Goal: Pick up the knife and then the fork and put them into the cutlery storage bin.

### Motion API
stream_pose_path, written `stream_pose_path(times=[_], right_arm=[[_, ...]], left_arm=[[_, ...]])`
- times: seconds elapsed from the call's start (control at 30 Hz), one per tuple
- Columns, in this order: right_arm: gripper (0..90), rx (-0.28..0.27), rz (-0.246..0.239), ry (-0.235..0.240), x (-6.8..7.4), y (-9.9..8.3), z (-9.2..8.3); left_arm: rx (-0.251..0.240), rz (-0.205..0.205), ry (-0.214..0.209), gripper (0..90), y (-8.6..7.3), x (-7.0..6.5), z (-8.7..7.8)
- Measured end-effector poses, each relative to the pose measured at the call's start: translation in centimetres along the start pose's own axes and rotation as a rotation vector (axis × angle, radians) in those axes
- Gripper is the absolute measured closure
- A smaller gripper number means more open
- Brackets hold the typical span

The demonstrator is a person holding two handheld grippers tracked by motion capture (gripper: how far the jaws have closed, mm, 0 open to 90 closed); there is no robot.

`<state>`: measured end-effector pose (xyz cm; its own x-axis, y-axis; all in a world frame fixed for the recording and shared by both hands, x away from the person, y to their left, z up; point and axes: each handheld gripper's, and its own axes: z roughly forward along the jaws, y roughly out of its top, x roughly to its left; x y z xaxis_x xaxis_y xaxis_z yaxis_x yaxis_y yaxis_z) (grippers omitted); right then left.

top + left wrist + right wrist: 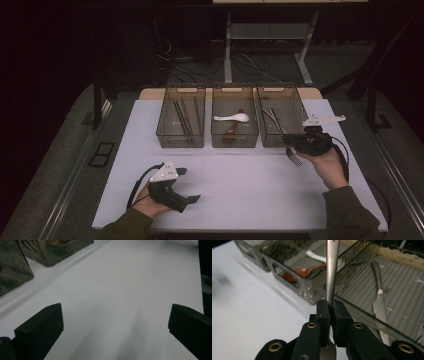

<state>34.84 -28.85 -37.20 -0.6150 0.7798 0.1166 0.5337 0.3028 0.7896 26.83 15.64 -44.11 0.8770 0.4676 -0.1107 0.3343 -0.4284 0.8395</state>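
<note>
While the left gripper [189, 185] rests wide-jawed, right gripper [331, 311] jaws tight on a fork [332, 270] beside the right bin [280, 141].

white spoon [233, 118] and red spoon [304, 272] share the middle bin [234, 140].

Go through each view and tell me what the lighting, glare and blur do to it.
High view: the white table is lit, the surroundings nearly black. Left gripper view: soft shadows on the table, reflections on the smoky bins, and the open left tongs have soft edges. Right gripper view: the far left is smeared, glare streaks the bin walls, while the fork handle in the right tongs looks sharp.
</note>
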Motion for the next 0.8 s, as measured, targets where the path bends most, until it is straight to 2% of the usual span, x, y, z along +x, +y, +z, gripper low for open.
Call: stream_pose_path(times=[0.33,0.8], right_arm=[[84.7,-0.096,0.046,-0.041,-1.8,1.1,-0.9],[84.7,-0.143,0.081,-0.101,-4.1,4.2,-1.1]], left_arm=[[0.000,0.000,-0.002,0.0,0.0,0.0,0.0],[-0.006,-0.002,-0.006,0.0,0.0,-0.1,0.1]])
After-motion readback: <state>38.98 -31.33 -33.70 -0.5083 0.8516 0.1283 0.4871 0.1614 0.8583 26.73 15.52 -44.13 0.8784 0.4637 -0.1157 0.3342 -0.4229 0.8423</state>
